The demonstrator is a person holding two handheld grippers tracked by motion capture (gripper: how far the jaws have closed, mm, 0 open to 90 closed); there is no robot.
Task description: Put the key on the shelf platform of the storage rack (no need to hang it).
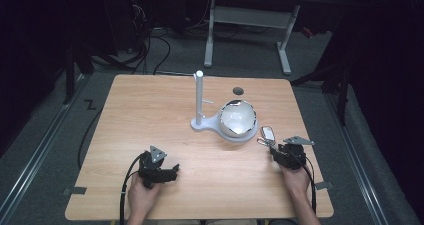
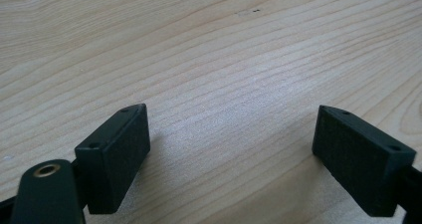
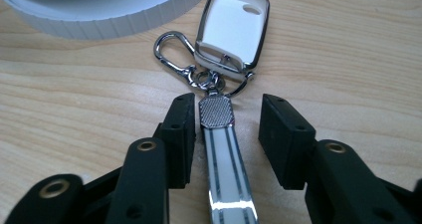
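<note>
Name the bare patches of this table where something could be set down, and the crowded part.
Free: the table's left half, from the left tool up to the white stand. Crowded: the right, where bowl, key fob and right tool cluster.

Table (image 1: 150,110) brightly lit from above, surroundings dark; nearest jaws blurred.

The high view looks forward and down over the whole table (image 1: 165,110). Each tool camera sits close above its jaws, facing the tabletop ahead.
</note>
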